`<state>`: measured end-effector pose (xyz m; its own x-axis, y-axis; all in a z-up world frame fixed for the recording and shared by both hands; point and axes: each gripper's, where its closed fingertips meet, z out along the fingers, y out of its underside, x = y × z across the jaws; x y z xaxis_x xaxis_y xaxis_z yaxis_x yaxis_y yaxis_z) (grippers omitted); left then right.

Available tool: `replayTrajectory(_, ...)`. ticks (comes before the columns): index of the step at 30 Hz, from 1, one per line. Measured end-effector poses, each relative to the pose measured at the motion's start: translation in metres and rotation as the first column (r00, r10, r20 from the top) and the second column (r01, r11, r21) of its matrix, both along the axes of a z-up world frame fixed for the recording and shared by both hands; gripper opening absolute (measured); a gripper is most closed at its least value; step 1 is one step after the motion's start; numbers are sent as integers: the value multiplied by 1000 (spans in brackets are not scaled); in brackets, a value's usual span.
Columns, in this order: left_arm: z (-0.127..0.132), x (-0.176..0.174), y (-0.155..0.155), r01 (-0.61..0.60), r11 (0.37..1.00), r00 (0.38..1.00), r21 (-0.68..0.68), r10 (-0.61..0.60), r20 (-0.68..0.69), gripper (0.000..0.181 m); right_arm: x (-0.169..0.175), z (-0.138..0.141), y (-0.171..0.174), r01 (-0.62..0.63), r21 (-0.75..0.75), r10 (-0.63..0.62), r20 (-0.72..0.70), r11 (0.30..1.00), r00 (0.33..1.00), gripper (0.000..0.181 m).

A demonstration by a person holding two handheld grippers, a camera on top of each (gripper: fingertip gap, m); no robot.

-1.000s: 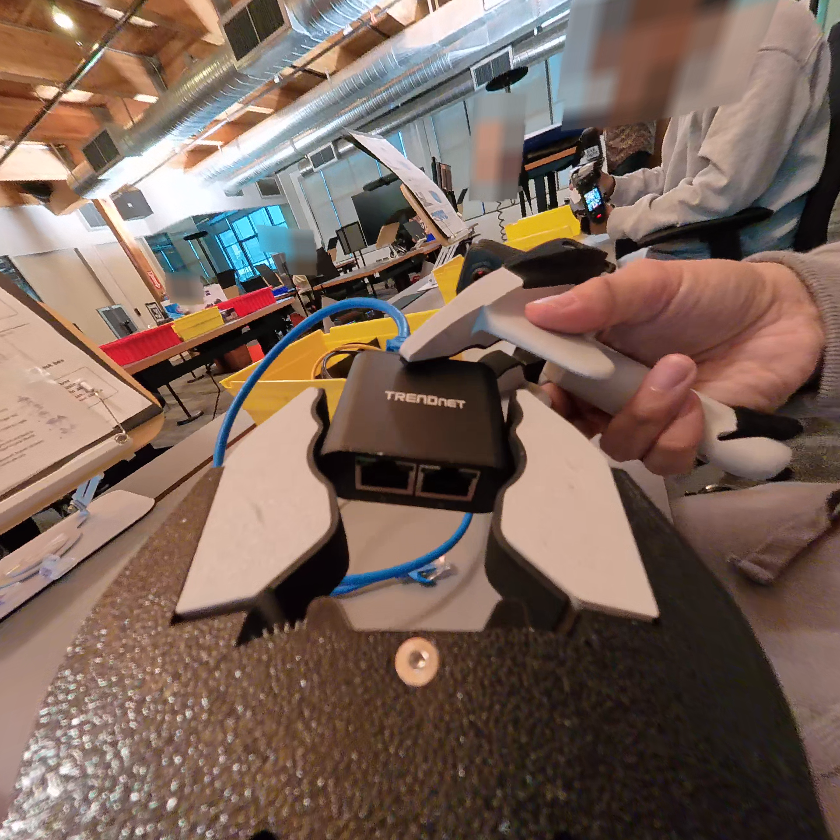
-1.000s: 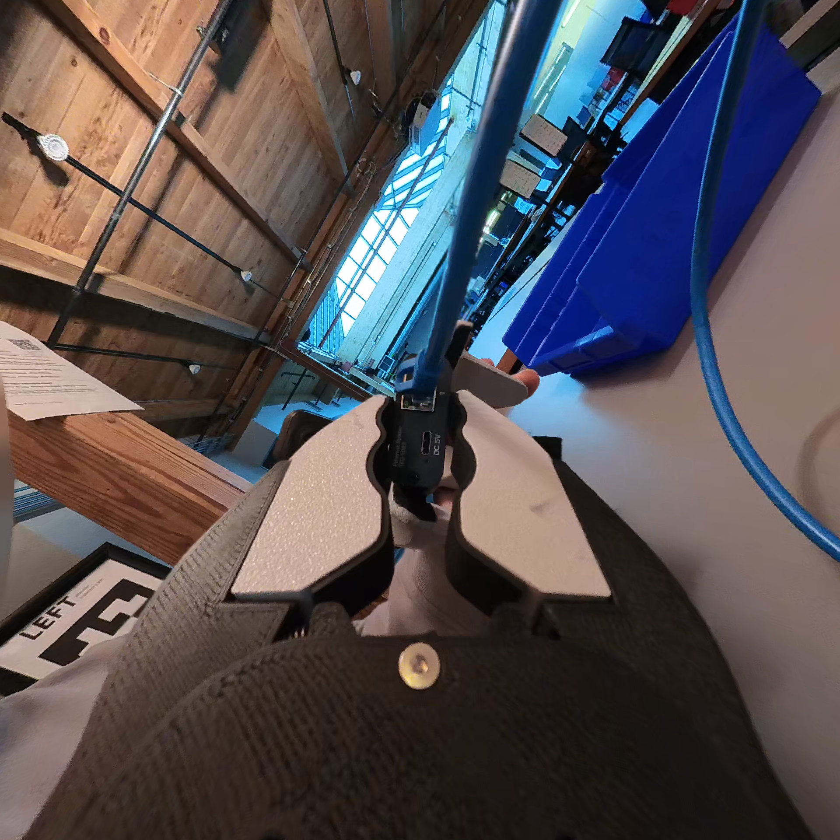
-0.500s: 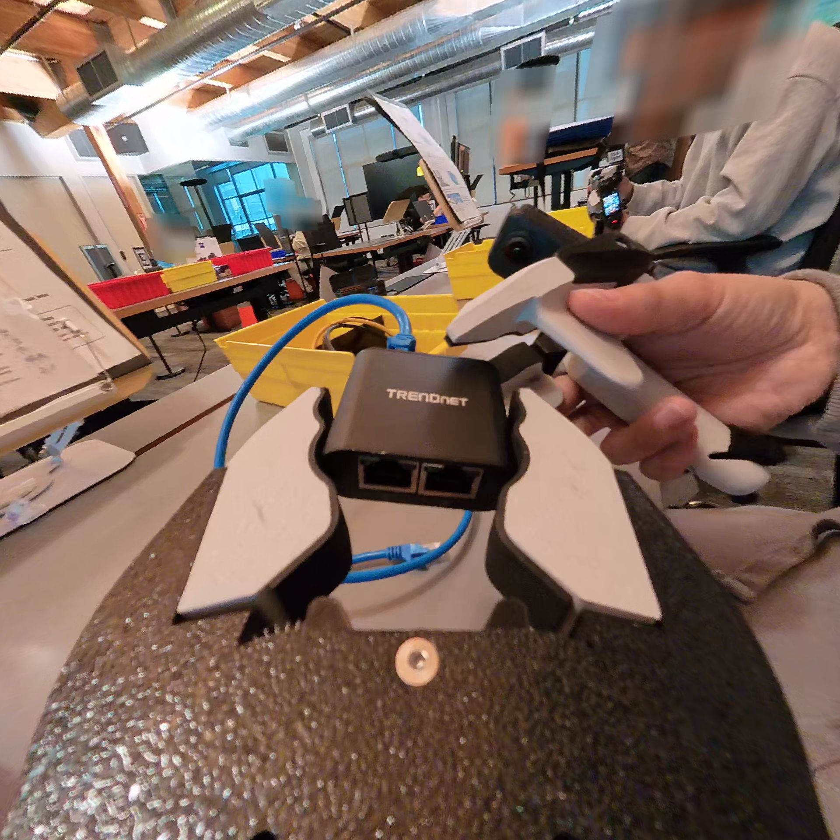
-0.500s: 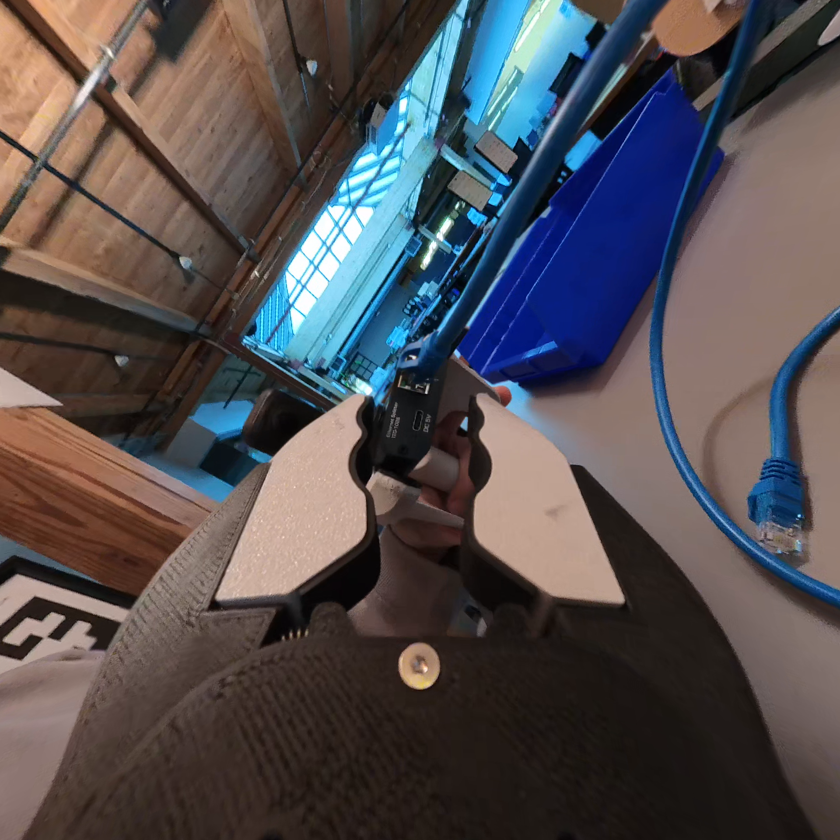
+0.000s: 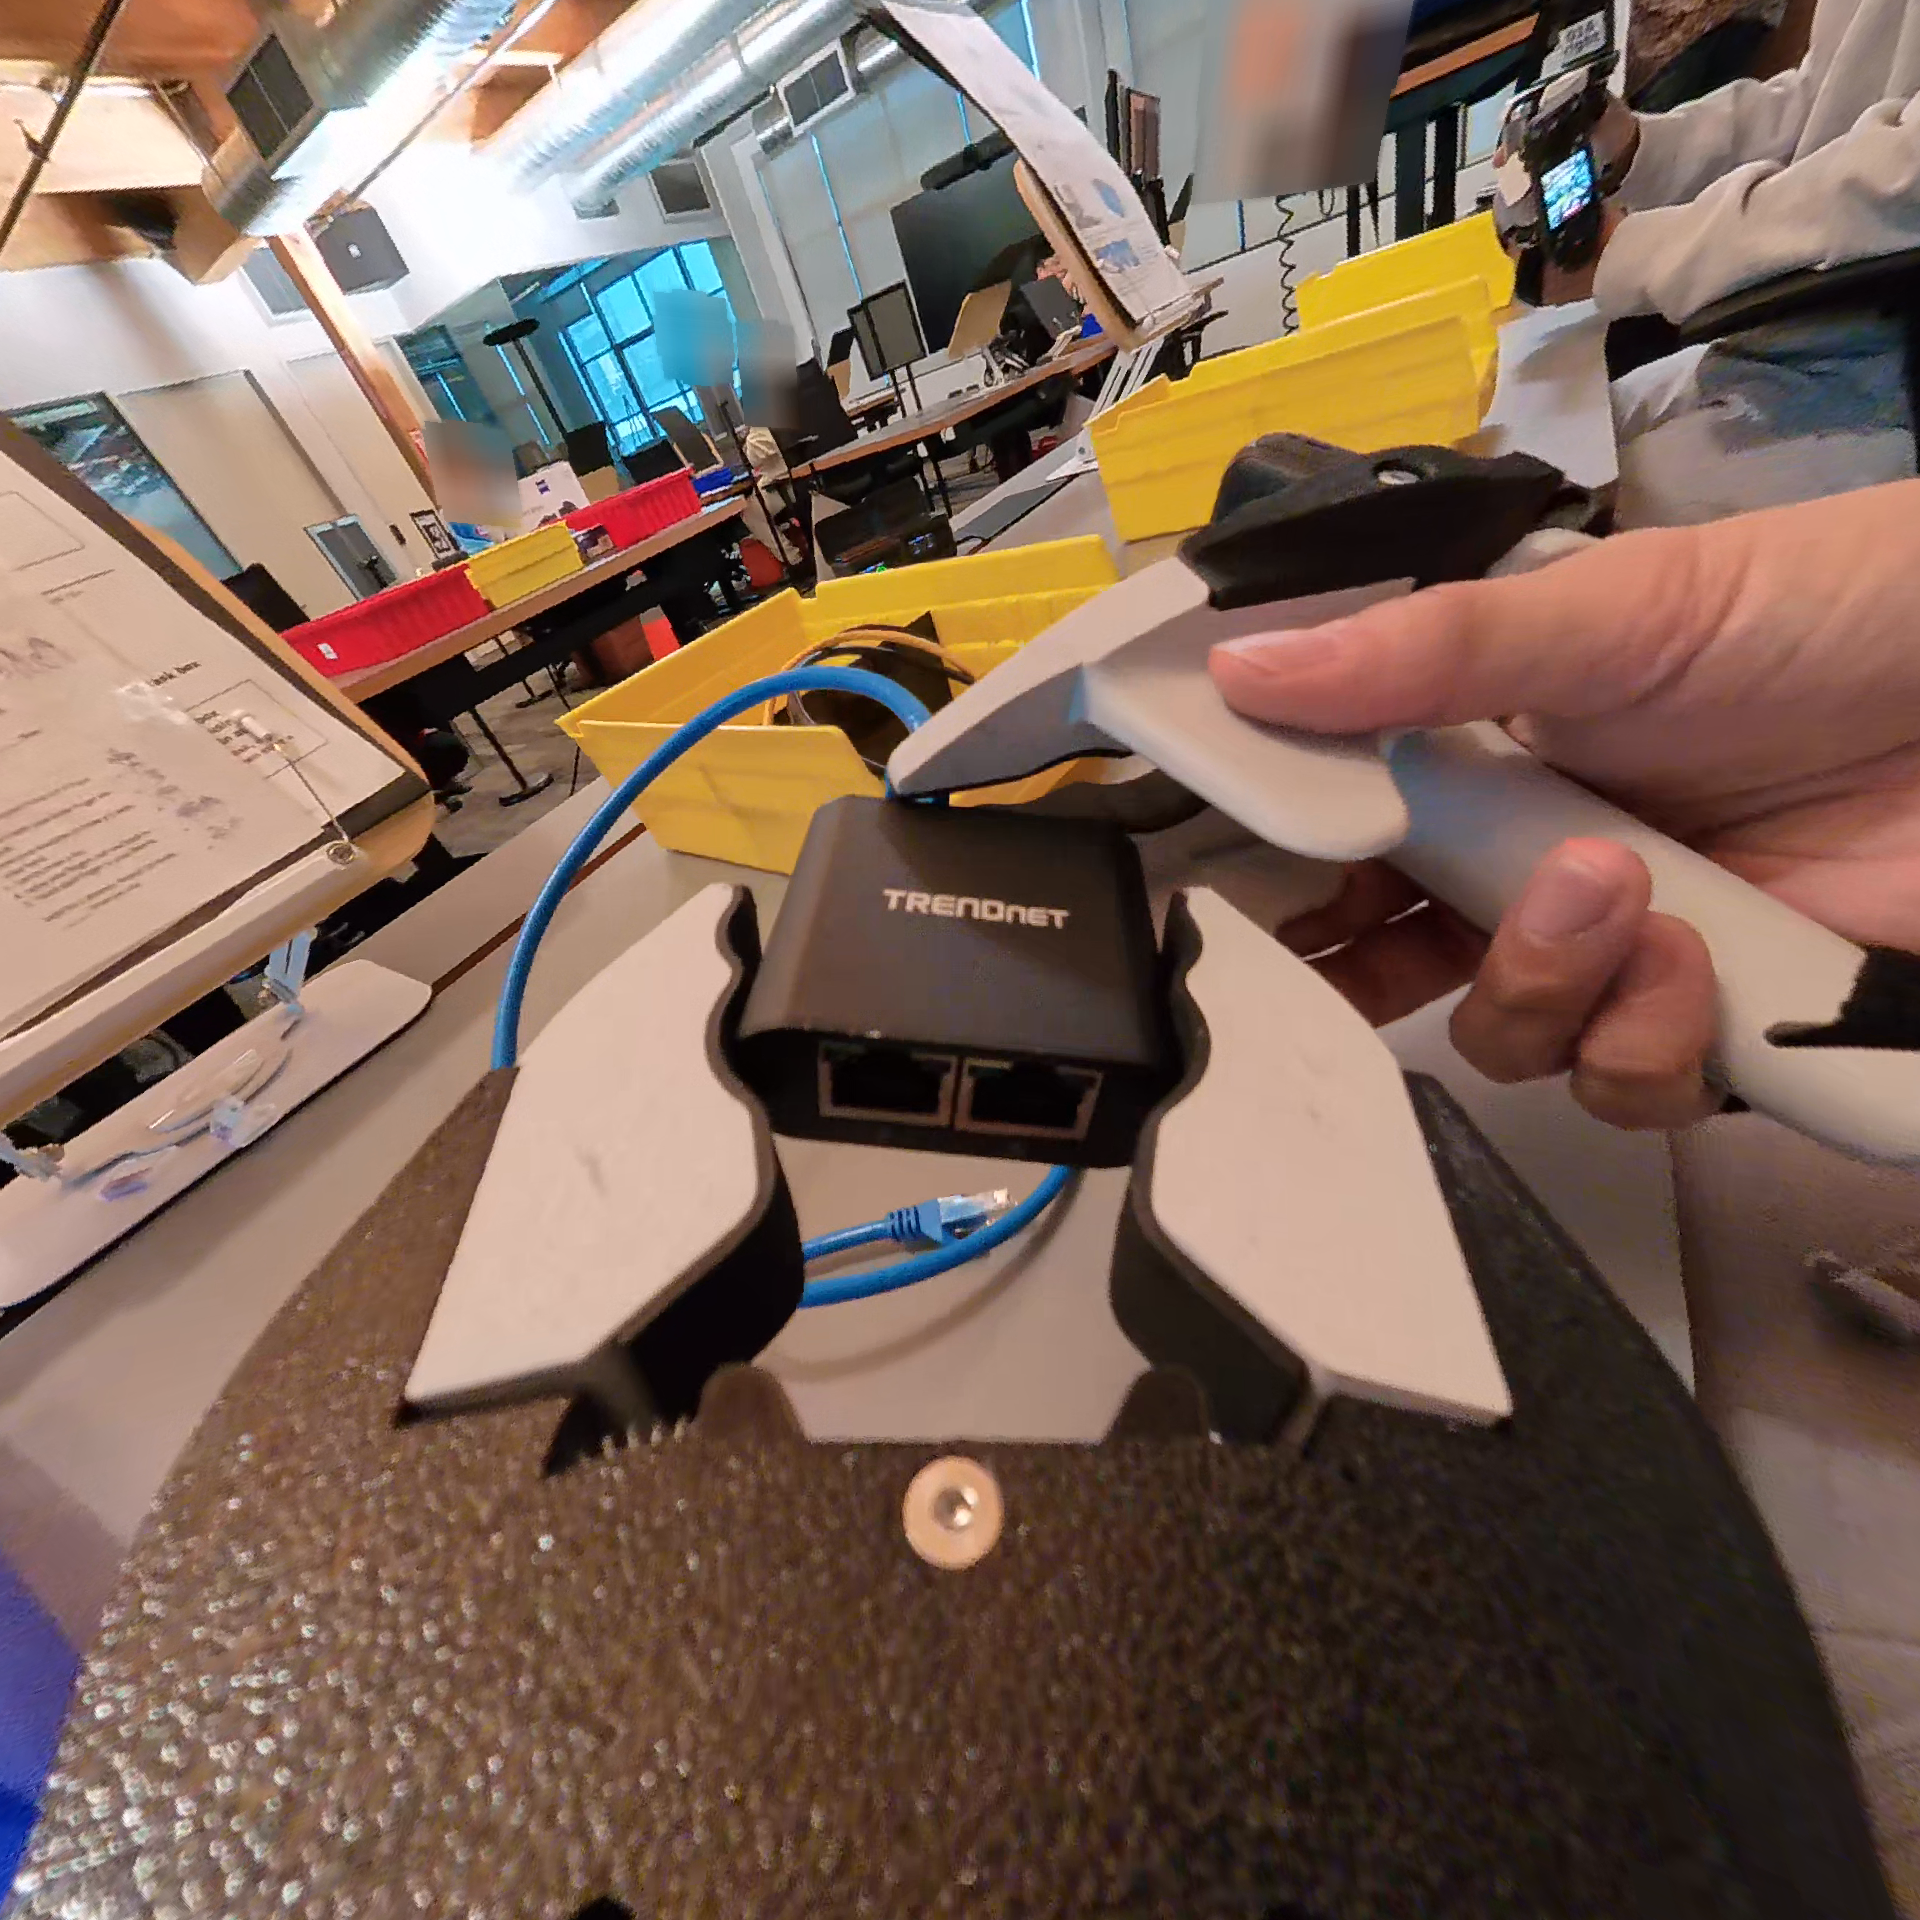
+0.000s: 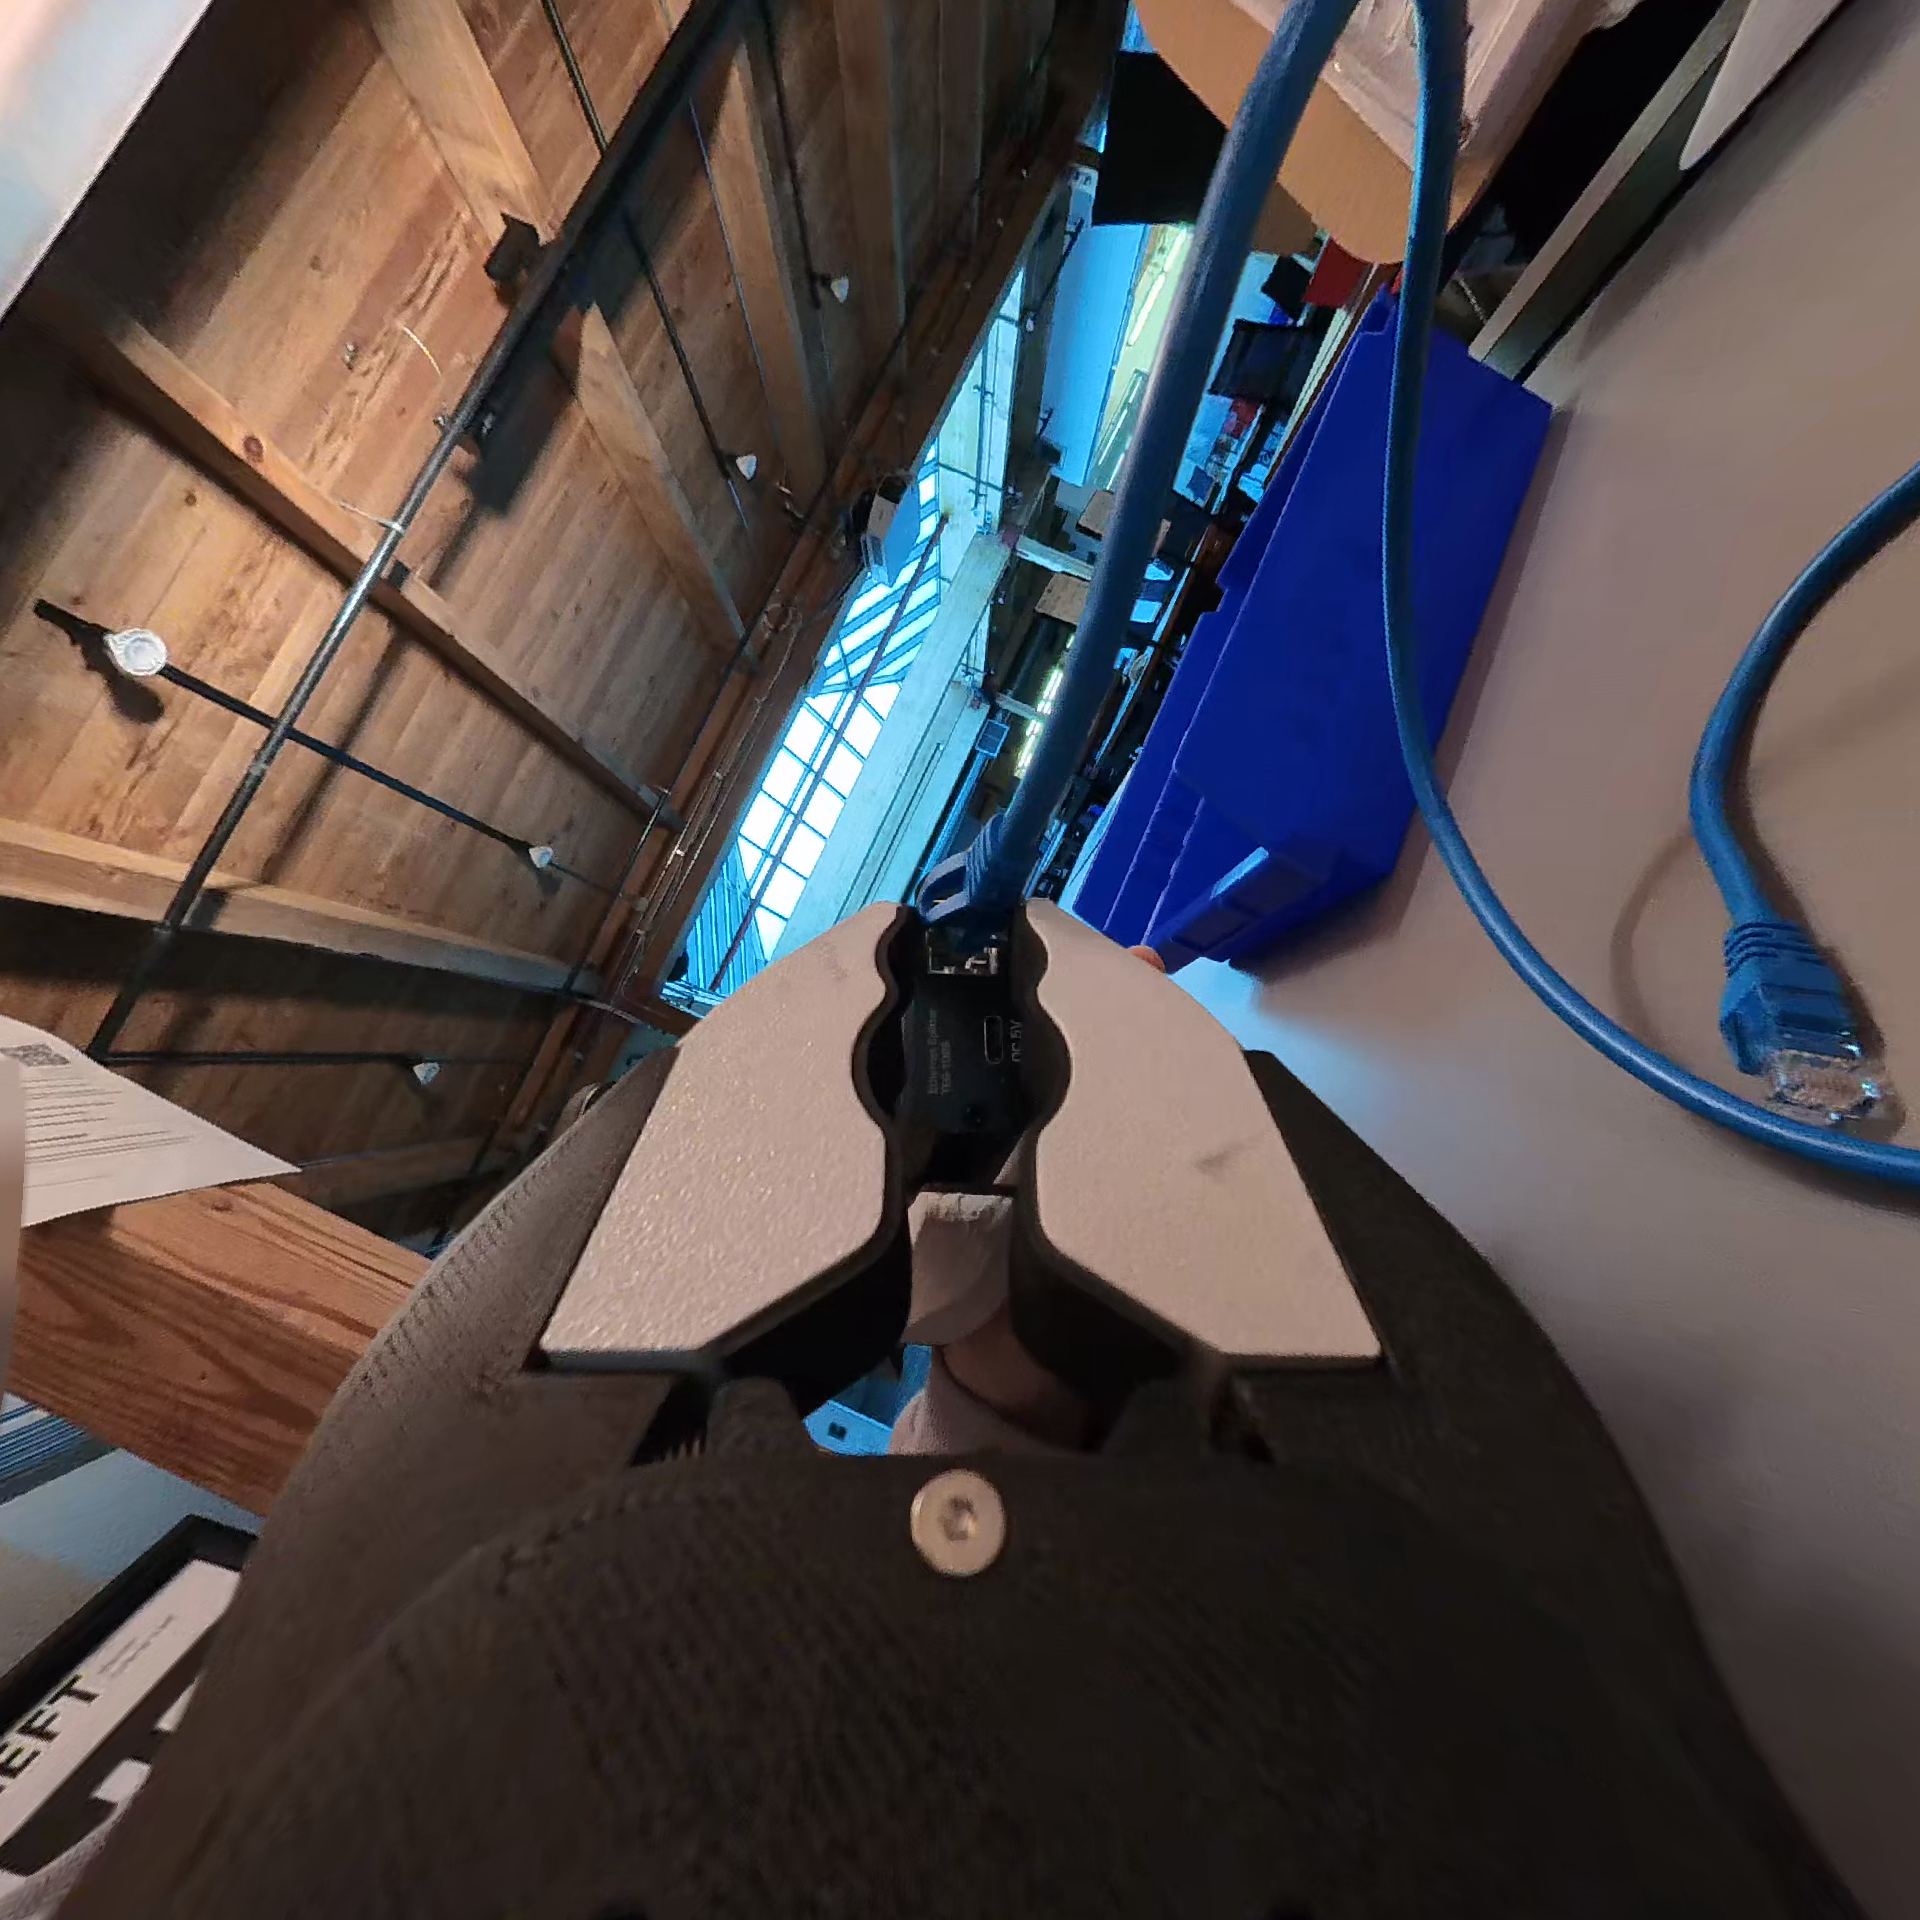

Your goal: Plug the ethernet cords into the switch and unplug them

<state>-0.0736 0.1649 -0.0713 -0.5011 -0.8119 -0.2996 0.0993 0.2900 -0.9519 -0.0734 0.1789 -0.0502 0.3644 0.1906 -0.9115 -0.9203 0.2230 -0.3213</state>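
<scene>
My left gripper (image 5: 956, 925) is shut on the black switch (image 5: 966, 935) and holds it by its two sides above the table, with two empty ports facing the camera. A blue ethernet cord (image 5: 582, 831) loops from the switch's far side. In the right wrist view my right gripper (image 6: 966, 920) is shut on the cord's blue plug (image 6: 977, 878), which sits in the rear port of the switch (image 6: 961, 1060). One right finger (image 5: 1039, 717) shows on that plug in the left wrist view. The cord's other plug (image 6: 1797, 1029) lies loose on the table and also shows in the left wrist view (image 5: 940, 1216).
Yellow bins (image 5: 748, 769) stand behind the switch. A document stand (image 5: 156, 779) is at the left. A blue bin (image 6: 1351, 675) lies on the grey table (image 6: 1558, 1299). A hand (image 5: 1662, 748) holds the right gripper. Another person (image 5: 1766, 156) sits at the far right. Left and right tips are no more than a few centimetres apart.
My right jaws opened wider around the switch's rear end, then closed again, now on the blue plug. My left gripper kept its hold on the switch and tilted a little.
</scene>
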Motion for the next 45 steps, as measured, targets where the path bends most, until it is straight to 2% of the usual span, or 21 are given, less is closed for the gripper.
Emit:
replayTrajectory(8, -1, 1, 0, -9, 1000, 1000, 9, 9, -8, 74, 1, -1, 0, -21, 25, 22, -35, 999, 999, 16)
replayTrajectory(21, 4, 0, 1, -9, 1000, 998, -21, 10, 65, 74, -2, 4, 1, 3, 5, -4, 80, 1000, 997, 15)
replayTrajectory(30, 11, 0, 5, -42, 999, 994, -29, 45, 100, 74, -3, 7, -1, 20, 32, -21, 34, 999, 999, 14)
replayTrajectory(40, 9, -2, 3, -24, 1000, 994, -11, 25, 102, 74, -3, 6, 1, 6, 62, -6, -13, 998, 1000, 15)
replayTrajectory(45, 8, -1, 2, -22, 1000, 995, -22, 24, 97, 74, -4, 5, 1, 19, 33, -20, 48, 999, 999, 14)
